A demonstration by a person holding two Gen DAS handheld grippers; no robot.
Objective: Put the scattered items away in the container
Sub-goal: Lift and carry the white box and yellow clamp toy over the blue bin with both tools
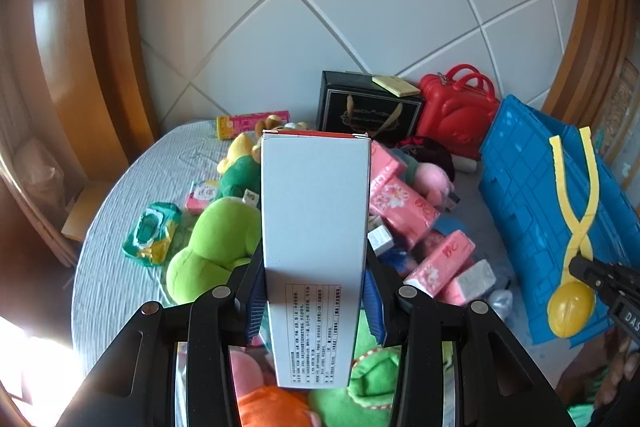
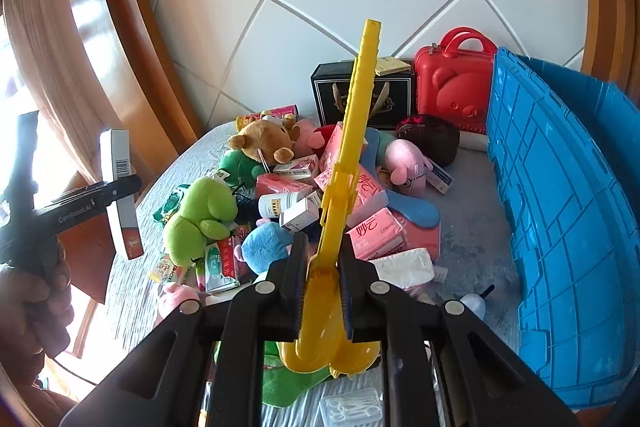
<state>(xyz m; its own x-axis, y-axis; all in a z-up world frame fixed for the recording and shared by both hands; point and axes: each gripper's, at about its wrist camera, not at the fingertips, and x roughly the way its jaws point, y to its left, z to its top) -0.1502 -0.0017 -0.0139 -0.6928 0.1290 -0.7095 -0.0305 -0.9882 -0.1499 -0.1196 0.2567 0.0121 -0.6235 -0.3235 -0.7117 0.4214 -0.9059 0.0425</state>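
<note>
My left gripper (image 1: 314,293) is shut on a tall white carton (image 1: 316,227), held upright above the pile; it also shows in the right wrist view (image 2: 120,187). My right gripper (image 2: 323,267) is shut on a yellow scissor-shaped snowball tongs (image 2: 352,155), also seen in the left wrist view (image 1: 572,227) in front of the blue crate (image 1: 532,195). The blue crate (image 2: 560,207) stands at the right of the bed. Scattered items lie in a heap: a green plush (image 2: 200,215), a brown bear plush (image 2: 266,141), pink tissue packs (image 2: 376,231), a pink plush (image 2: 408,163).
A black gift box (image 2: 400,99) and a red bear suitcase (image 2: 454,83) stand against the padded headboard. A wet-wipes pack (image 1: 152,233) lies left on the grey bedspread (image 1: 120,227). Wooden frames flank both sides. A clear plastic case (image 2: 352,407) lies near the front.
</note>
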